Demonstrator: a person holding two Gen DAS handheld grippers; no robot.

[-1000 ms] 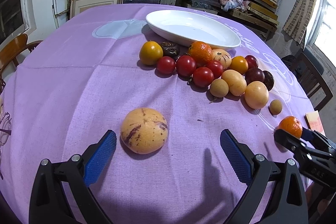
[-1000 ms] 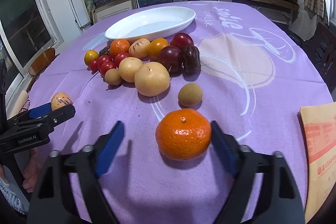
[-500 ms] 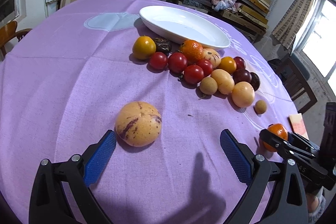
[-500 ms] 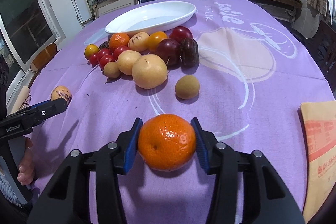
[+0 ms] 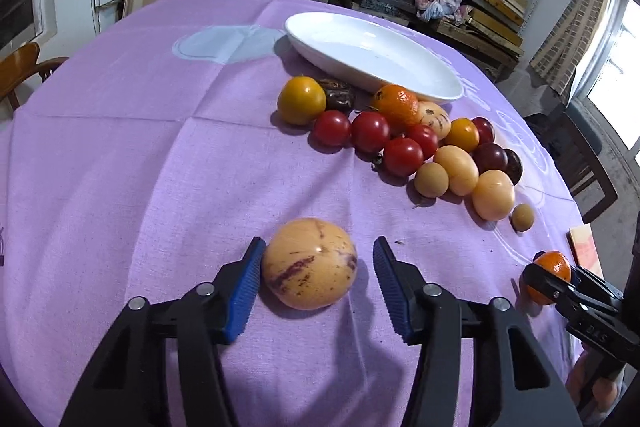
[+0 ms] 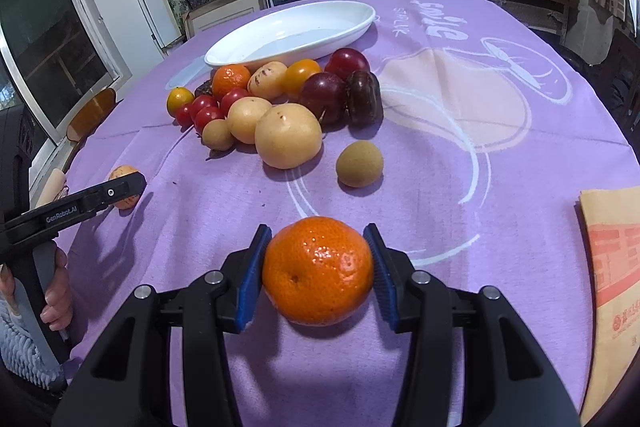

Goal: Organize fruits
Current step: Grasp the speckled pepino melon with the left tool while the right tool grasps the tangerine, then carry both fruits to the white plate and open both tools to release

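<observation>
Setting: a round table under a purple cloth, with shelves of stacked boxes behind it.

Left claw: at 6 o'clock in the left wrist view. Its jaws are closing around a pale yellow fruit with purple streaks. The left blue pad touches the fruit's side; the right pad stands just clear of it, so this is not yet a grip. The fruit rests on the cloth, apart from the pile, likely singled out as this hand's next pick.

White dish: at 12 o'clock, oval and empty. Judging by the task, it is where the fruit is meant to go.

Fruit pile: just in front of the dish, running toward 3 o'clock. It holds red tomatoes, a yellow tomato, an orange, dark plums and pale round pears, all touching or nearly so. None is in the dish yet, so the sorting looks barely begun.

Small brown fruit: alone on the cloth, between the pile and the right claw.

Right claw: at 6 o'clock in the right wrist view. It is narrowed onto a mandarin, with both blue pads pressed against its sides. The mandarin sits low, at or just above the cloth; I cannot tell which.

Paper packet: at 3 o'clock, on the table's edge.

Person's hand: at 8 o'clock, gripping the left claw's handle.
</observation>
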